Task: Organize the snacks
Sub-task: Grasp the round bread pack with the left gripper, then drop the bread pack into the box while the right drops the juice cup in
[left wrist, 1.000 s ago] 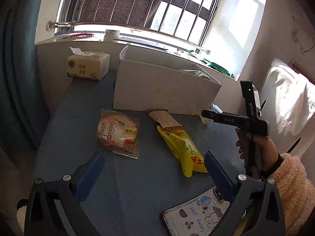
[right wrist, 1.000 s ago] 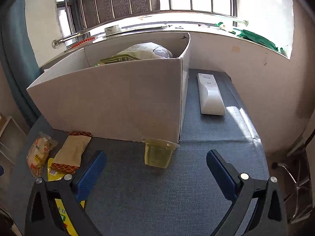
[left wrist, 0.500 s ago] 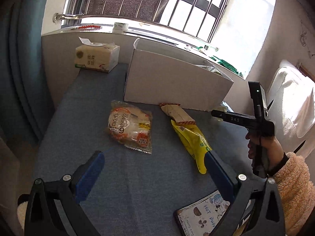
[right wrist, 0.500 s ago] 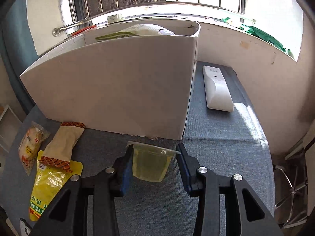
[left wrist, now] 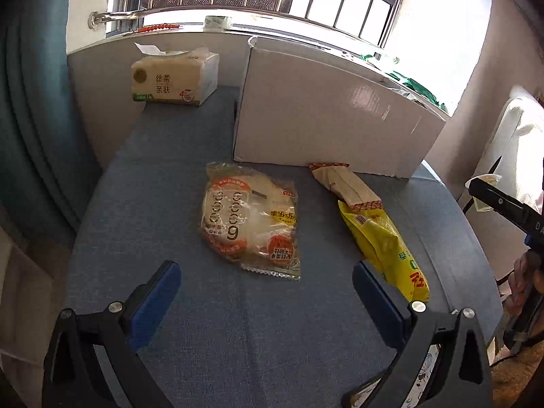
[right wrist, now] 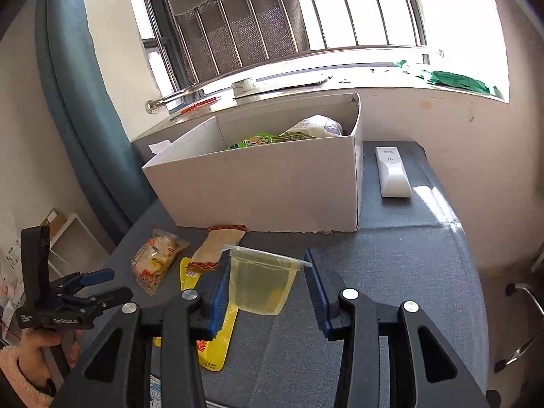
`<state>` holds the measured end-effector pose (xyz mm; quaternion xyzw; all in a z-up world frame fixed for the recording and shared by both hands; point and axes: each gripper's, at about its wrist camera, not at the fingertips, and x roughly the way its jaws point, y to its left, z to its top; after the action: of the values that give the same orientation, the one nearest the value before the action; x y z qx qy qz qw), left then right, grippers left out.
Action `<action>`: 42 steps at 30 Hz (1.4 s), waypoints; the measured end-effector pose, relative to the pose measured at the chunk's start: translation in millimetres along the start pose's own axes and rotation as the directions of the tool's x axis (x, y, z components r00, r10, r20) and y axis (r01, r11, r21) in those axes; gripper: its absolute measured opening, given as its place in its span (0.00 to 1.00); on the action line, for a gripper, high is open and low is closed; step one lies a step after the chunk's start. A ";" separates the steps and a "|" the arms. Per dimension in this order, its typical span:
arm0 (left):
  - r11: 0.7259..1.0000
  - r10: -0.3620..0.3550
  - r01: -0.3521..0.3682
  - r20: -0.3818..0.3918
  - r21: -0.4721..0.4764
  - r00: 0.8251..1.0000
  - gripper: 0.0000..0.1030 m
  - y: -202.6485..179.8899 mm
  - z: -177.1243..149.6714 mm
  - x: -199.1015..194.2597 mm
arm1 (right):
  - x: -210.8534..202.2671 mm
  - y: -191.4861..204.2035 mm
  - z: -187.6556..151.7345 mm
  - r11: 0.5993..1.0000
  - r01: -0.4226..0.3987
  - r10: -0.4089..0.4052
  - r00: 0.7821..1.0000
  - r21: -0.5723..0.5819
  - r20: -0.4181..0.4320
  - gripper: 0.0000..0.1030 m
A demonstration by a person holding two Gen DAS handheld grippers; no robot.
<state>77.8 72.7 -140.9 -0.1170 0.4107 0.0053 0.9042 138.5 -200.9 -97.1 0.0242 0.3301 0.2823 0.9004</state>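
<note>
Right gripper (right wrist: pixel 263 280) is now clamping the clear jelly cup (right wrist: pixel 263 284), which a second ago was sitting on the blue tabletop (right wrist: pixel 391 272) against the white cardboard box (right wrist: pixel 272 183); it's being carried up off the surface, heading for the box, probably. Left gripper (left wrist: pixel 265 292) is hanging wide, empty, dropping toward the bread packet (left wrist: pixel 251 217). Yellow snack bag (left wrist: pixel 384 241) and tan wafer pack (left wrist: pixel 343 185) are still waiting outside.

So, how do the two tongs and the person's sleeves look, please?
Both tongs, left and right, are black frames with silver screws and flat blue pads. White lettering marks the left tongs' body. The sleeves are fluffy and cream. No cables show.
</note>
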 end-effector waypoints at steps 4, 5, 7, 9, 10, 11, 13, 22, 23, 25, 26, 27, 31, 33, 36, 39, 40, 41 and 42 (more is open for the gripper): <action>0.997 0.072 -0.072 -0.037 0.020 0.997 1.00 0.5 19.8 29.9 | -3.9 -2.7 -5.6 1.000 -0.018 0.018 1.000 0.013 0.004 0.44; 0.995 0.100 -0.100 -0.036 0.022 0.994 1.00 1.1 23.7 35.9 | -6.5 -3.0 -7.8 1.000 -0.018 0.018 1.000 0.007 0.003 0.44; 0.990 0.136 -0.134 -0.070 0.039 0.988 1.00 0.3 28.9 50.6 | -11.6 -6.3 -10.5 1.000 -0.007 0.007 1.000 0.012 0.010 0.44; 0.986 0.160 -0.155 -0.070 0.069 0.985 1.00 -4.9 33.5 56.4 | -16.2 -13.5 -11.5 0.999 -0.011 0.010 1.000 0.036 0.016 0.44; 0.984 0.168 -0.162 -0.073 0.076 0.983 0.99 -6.3 34.5 58.0 | -19.1 -16.4 -12.1 0.999 -0.009 0.008 1.000 0.048 0.022 0.44; 0.983 0.166 -0.160 -0.074 0.087 0.983 0.99 -7.6 35.2 58.8 | -22.0 -18.7 -12.7 0.998 -0.011 0.009 1.000 0.055 0.026 0.44; 0.980 0.172 -0.167 -0.045 0.105 0.984 0.76 -9.6 36.6 54.6 | -25.3 -21.5 -14.0 0.998 -0.015 0.013 1.000 0.064 0.020 0.44; 0.995 0.053 -0.057 0.052 0.078 0.997 0.76 -11.3 27.1 20.0 | -34.7 -15.9 -22.5 0.997 -0.034 0.032 0.999 0.068 0.019 0.44; 0.995 0.043 -0.048 0.067 0.083 0.997 0.76 -14.6 26.5 13.7 | -34.4 -14.2 -23.3 0.997 -0.035 0.034 0.999 0.064 0.016 0.44; 0.995 0.025 -0.035 0.100 0.092 0.995 0.76 -20.5 27.4 -0.7 | -33.5 -9.9 -23.3 0.998 -0.035 0.034 0.999 0.054 0.011 0.44; 0.996 0.000 -0.012 0.140 0.087 0.990 0.76 -24.1 27.0 -12.5 | -33.2 -7.8 -22.4 0.998 -0.040 0.040 0.999 0.051 0.014 0.44; 0.996 -0.046 0.030 0.177 0.088 0.983 0.76 -27.5 28.9 -23.9 | -33.3 -6.0 -20.8 0.998 -0.048 0.047 0.999 0.051 0.021 0.44; 0.991 -0.091 0.059 0.275 0.123 0.957 0.76 -41.0 54.2 -58.3 | -29.6 2.1 -3.6 0.995 -0.085 0.083 0.996 0.053 0.035 0.44; 0.989 -0.108 0.072 0.306 0.128 0.946 0.76 -42.2 78.7 -69.7 | -25.8 5.4 13.7 0.993 -0.108 0.106 0.993 0.052 0.042 0.44; 0.987 -0.137 0.101 0.318 0.126 0.938 0.76 -41.7 119.2 -71.7 | -18.0 12.0 48.0 0.993 -0.111 0.109 0.992 0.040 0.059 0.44; 0.986 -0.151 0.122 0.311 0.111 0.938 0.76 -42.9 161.7 -61.5 | -4.7 17.8 87.5 0.995 -0.099 0.097 0.992 0.013 0.080 0.44; 0.987 -0.146 0.117 0.302 0.114 0.942 0.76 -45.4 174.7 -54.8 | 1.8 17.8 100.3 0.996 -0.092 0.090 0.993 0.015 0.082 0.44; 0.985 -0.153 0.123 0.281 0.120 0.947 0.76 -46.9 187.7 -46.7 | 10.2 16.4 114.0 0.995 -0.092 0.090 0.993 0.025 0.082 0.44; 0.985 -0.159 0.133 0.269 0.113 0.950 0.76 -47.8 199.7 -37.8 | 20.0 14.7 126.7 0.995 -0.099 0.096 0.992 0.033 0.078 0.44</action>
<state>205.9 72.6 23.9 -0.1029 0.2702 -0.0646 0.9551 220.8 -159.9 -6.4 0.0677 0.2988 0.3189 0.8969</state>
